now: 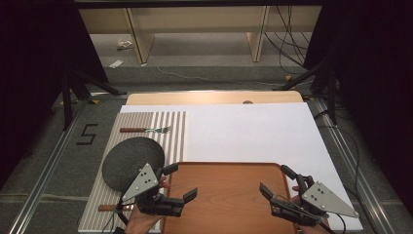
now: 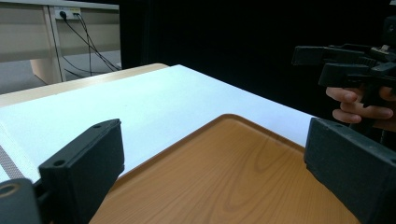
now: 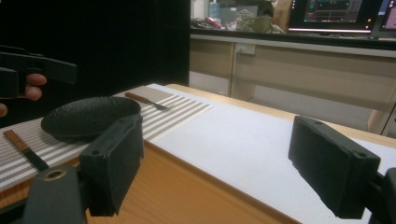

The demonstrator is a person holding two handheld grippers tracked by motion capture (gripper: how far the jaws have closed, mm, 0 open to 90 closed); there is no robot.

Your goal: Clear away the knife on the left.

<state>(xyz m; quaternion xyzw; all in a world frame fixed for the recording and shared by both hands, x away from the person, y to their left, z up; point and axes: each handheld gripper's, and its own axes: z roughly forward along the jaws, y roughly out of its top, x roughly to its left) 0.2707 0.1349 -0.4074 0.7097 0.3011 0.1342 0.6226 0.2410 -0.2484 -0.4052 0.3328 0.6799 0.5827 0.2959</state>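
A wooden tray (image 1: 229, 195) lies at the table's near edge on a white board (image 1: 253, 131). My left gripper (image 1: 182, 181) hovers open over the tray's left rim, its jaws wide apart with nothing between them. My right gripper (image 1: 273, 179) stands open over the tray's right rim, likewise holding nothing. In the left gripper view, the left gripper (image 2: 215, 144) looks across the tray (image 2: 224, 177) at the right gripper (image 2: 345, 65). The right gripper view has the right gripper (image 3: 219, 154) facing the tray (image 3: 177, 196) and a black plate (image 3: 88, 116).
Left of the tray, a striped placemat (image 1: 170, 131) carries the black plate (image 1: 131, 161). A fork (image 1: 146, 129) lies beyond the plate and a wooden-handled knife (image 1: 109, 207) lies near it. Black stands and cables flank the table.
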